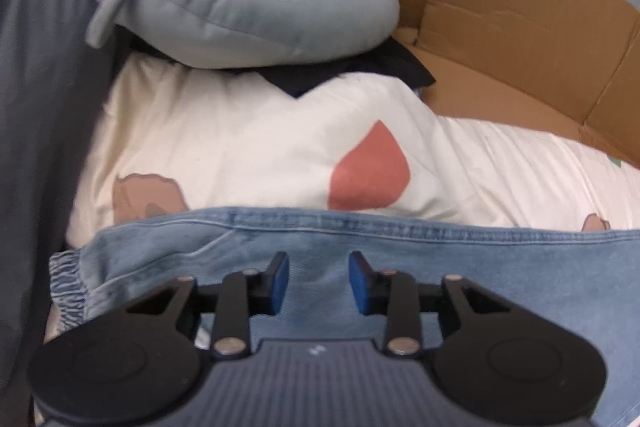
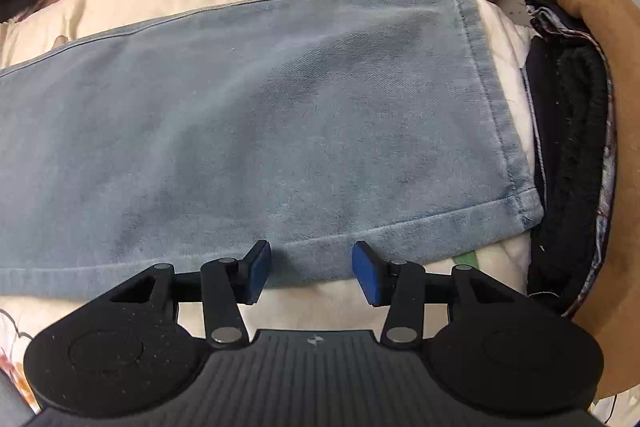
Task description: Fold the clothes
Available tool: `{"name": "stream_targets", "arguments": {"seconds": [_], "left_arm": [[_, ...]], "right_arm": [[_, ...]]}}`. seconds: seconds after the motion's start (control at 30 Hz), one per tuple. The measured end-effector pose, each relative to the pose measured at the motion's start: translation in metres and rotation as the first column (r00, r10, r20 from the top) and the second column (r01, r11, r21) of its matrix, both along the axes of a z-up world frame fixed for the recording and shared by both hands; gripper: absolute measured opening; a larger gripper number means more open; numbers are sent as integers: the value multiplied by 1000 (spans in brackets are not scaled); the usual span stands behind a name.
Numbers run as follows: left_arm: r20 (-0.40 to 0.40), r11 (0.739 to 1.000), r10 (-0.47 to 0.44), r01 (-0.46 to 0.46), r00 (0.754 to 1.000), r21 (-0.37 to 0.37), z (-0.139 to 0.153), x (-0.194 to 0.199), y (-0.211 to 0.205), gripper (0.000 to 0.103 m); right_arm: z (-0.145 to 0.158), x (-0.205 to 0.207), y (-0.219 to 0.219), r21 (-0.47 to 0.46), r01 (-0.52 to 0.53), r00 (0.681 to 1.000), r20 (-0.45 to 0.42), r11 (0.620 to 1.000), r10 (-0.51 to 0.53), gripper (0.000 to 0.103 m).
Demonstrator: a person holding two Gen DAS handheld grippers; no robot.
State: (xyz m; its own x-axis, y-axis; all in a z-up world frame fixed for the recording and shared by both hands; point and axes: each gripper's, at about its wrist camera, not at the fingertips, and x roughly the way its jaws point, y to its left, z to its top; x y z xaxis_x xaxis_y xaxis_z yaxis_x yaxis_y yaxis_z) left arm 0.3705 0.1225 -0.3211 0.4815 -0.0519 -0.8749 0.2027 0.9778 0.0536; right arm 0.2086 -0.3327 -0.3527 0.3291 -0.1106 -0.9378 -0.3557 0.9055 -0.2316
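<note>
Light blue jeans (image 2: 256, 131) lie flat across a white printed quilt (image 1: 248, 147), legs stacked one on the other, hem end toward the right, elastic waistband (image 1: 68, 279) bunched at the left. The lay looks deliberate: smoothed out so the next fold falls square.

Left gripper (image 1: 319, 283) sits above the denim near the waist end, fingers parted, nothing between the blue pads (image 1: 282, 281); no cloth pinched. Picture is soft, so contact with the fabric cannot be settled.

Right gripper (image 2: 312, 273) is poised at the near edge of the leg close to the hem (image 2: 486, 99), fingers apart and straddling that edge without closing on it, probably placed to pinch the edge and carry the hem toward the waist.

A cardboard box (image 1: 520, 27) stands behind. A pale blue padded garment (image 1: 240, 7) and dark clothing (image 2: 568, 155) are heaped aside, apparently kept off the folding area.
</note>
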Motion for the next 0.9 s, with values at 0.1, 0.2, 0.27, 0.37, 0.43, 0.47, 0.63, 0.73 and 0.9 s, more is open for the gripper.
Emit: {"name": "stream_targets", "arguments": {"seconds": [0.1, 0.2, 0.27, 0.37, 0.43, 0.47, 0.63, 0.73, 0.9], "left_arm": [[27, 1000, 22, -22, 999, 3, 0, -14, 9, 40], [27, 997, 70, -70, 997, -15, 9, -40, 28, 41], [22, 995, 98, -98, 995, -21, 17, -59, 40, 41], [16, 993, 121, -121, 993, -16, 32, -92, 59, 48], [6, 991, 133, -133, 991, -3, 41, -115, 72, 48], [1, 990, 139, -139, 990, 4, 45, -127, 79, 48], [-23, 977, 213, -213, 977, -7, 60, -178, 113, 50], [-33, 972, 233, -233, 972, -1, 65, -202, 128, 51], [-44, 959, 282, -282, 959, -13, 74, -232, 151, 52]], "right_arm": [[8, -11, -10, 6, 0, 999, 35, 1000, 0, 52], [18, -20, -22, 22, 6, 999, 54, 1000, -7, 52], [31, -29, -30, 28, -4, 998, 57, 1000, 2, 52], [54, -43, -43, 53, -22, 998, 65, 998, 18, 53], [71, -53, -51, 74, -34, 997, 71, 997, 29, 54], [79, -58, -55, 84, -41, 997, 74, 996, 34, 55], [108, -79, -81, 138, -61, 995, 84, 989, 49, 58], [117, -91, -97, 162, -58, 995, 90, 985, 43, 59], [127, -111, -121, 187, -53, 995, 92, 981, 36, 59]]}}
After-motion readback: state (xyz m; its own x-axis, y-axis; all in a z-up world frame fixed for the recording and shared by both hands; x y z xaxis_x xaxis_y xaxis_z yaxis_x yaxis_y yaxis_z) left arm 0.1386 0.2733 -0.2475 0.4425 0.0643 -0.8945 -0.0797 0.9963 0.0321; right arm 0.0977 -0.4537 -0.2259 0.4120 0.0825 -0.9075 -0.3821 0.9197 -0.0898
